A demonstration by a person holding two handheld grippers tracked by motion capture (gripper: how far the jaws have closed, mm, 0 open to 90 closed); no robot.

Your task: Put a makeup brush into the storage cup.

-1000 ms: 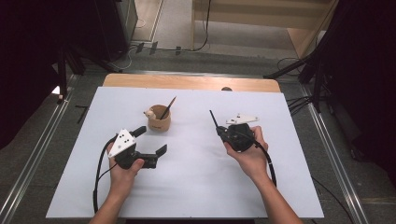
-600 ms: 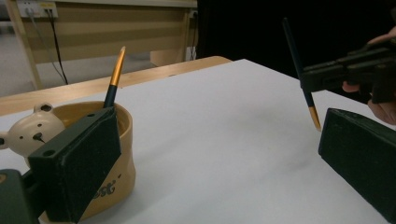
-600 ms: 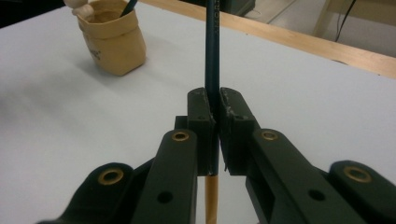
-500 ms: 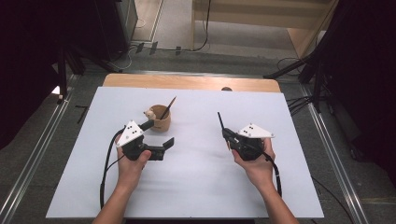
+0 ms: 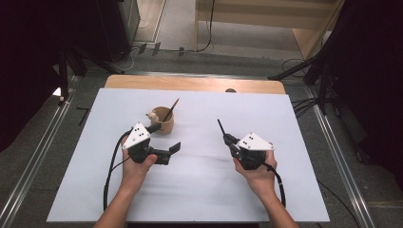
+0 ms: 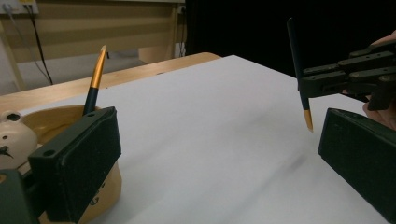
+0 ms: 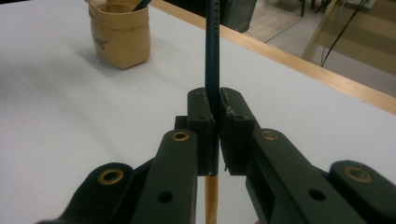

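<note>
At the centre of the high view, we hold our right gripper (image 5: 227, 138) clamped tight on a dark pencil (image 5: 221, 127), its gold tip hanging below the jaws in the right gripper view. Left of centre, our left gripper (image 5: 165, 141) stands wide, nothing between its pads, one jaw just beside the tan cup (image 5: 164, 119), where a second pencil (image 5: 171, 109) leans on the white table (image 5: 285, 142).

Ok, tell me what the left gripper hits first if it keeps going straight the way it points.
Probably nothing soon. The left gripper has open jaws and the cup sits by one of them, off the line. Ahead lies bare white table; the right gripper with its pencil looks off to one side, though depth is unclear.
</note>
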